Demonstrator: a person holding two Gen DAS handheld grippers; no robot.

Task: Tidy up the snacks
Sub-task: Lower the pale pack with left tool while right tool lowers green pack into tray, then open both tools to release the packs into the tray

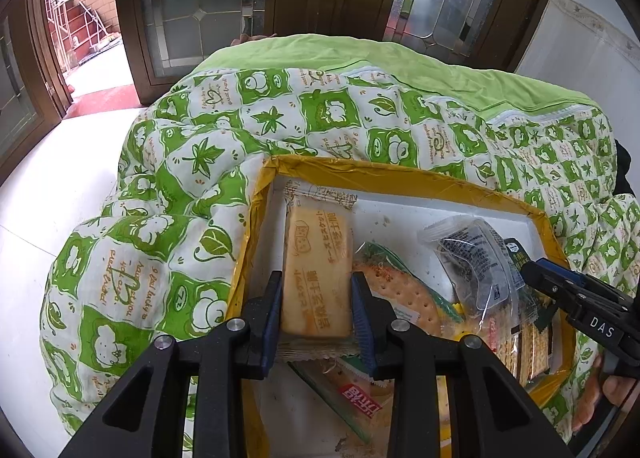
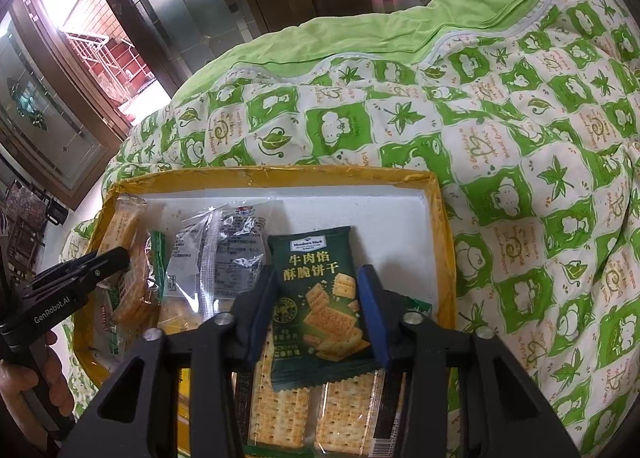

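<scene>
**Ana:** Over the yellow-rimmed tray (image 1: 404,177) on the green quilt (image 1: 168,193), both tools are busy. What does each one have?

**Ben:** 2 packets, 1 apiece. The left gripper (image 1: 316,312) is clamped on the cheese cracker packet (image 1: 316,270), its blue pads pressing the 2 long sides near the closer end. The right gripper (image 2: 318,316) grips the dark green cracker packet (image 2: 316,298) the same way, pads on either long edge.

**Ana:** Which way do they lie?

**Ben:** Each packet's long axis runs straight ahead from its claw, toward the tray's far wall. The cheese one sits at the tray's left side, beside the wall; the green one is right of the middle, above 2 clear packs of square crackers (image 2: 316,410).

**Ana:** And between them?

**Ben:** A loose heap: a clear bag with dark print (image 2: 228,254) and a round-cracker packet (image 1: 400,290). The open white floor lies ahead of the green packet and to its right.

**Ana:** So the next placement?

**Ben:** My guess is the right hand has the easier job, since bare floor lies directly ahead of it. Whether either packet is lifted or resting, I cannot tell.
</scene>
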